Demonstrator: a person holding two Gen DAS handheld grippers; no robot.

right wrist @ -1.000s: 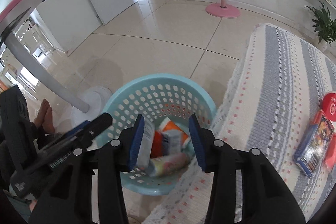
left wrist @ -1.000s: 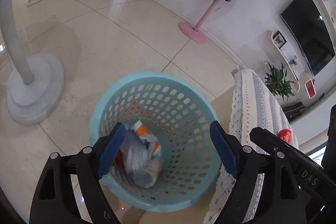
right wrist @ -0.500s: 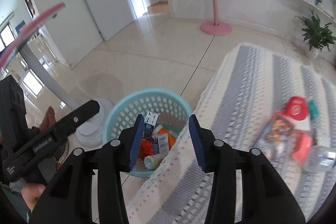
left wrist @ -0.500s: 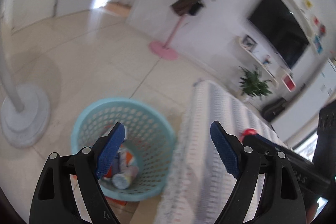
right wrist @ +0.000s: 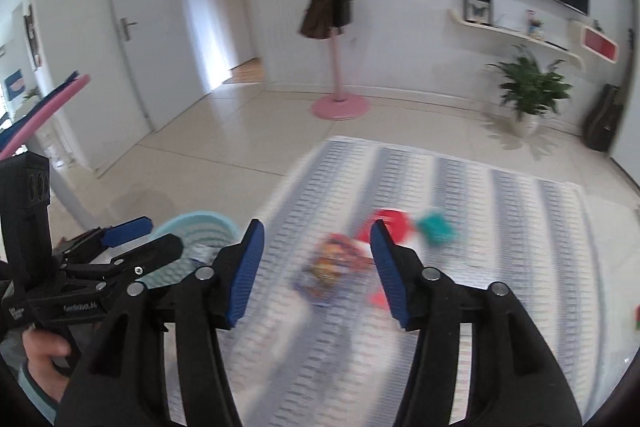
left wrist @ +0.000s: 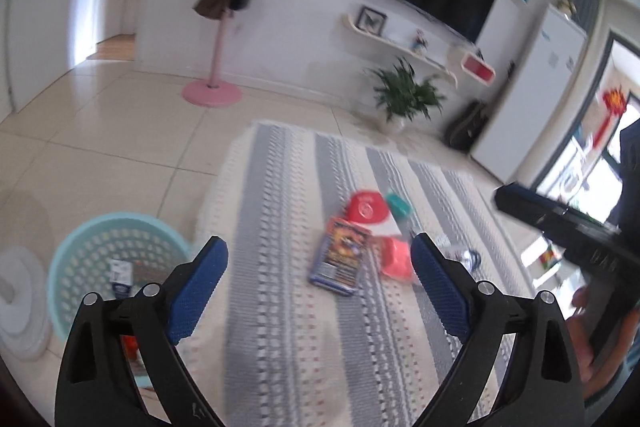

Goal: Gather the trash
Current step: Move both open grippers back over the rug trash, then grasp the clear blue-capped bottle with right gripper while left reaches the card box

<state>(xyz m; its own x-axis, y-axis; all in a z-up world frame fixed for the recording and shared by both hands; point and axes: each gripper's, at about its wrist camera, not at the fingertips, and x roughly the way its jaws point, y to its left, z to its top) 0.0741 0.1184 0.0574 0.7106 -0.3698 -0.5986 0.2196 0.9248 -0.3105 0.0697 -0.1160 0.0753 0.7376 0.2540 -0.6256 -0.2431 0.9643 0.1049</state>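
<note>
In the left wrist view, the teal basket (left wrist: pixel 100 259) sits on the tiled floor at about 8 o'clock, beside the edge of the striped counter (left wrist: pixel 280 347); a white carton (left wrist: pixel 122 277) and something red show inside it. The left claw (left wrist: pixel 320 279) hangs over the counter with its jaws spread wide, having just been opening, and nothing lies between the blue pads (left wrist: pixel 196 287). Ahead of it at roughly 1 o'clock, the remaining trash lies clustered on the cloth: a colourful printed packet (left wrist: pixel 340 259), a red round lid (left wrist: pixel 366 209) just behind it, a teal piece (left wrist: pixel 398 205) beside the lid, and a red-orange wrapper (left wrist: pixel 396 261) touching the packet's right side. Something crumpled and pale lies just right of that, too blurred to name. At 3 o'clock the right claw's black body and the hand (left wrist: pixel 592 339) holding it enter the frame.

In the right wrist view, the left claw shows at 9 o'clock over the basket (right wrist: pixel 200 227), gripped by a hand (right wrist: pixel 40 351). The right claw (right wrist: pixel 316 263) stands partly apart, its jaws having just been opening, and is empty. The packet (right wrist: pixel 328 267), lid (right wrist: pixel 386 221) and teal piece (right wrist: pixel 436 229) appear smeared by motion on the counter (right wrist: pixel 480 267) beyond the pads (right wrist: pixel 246 267)
</note>
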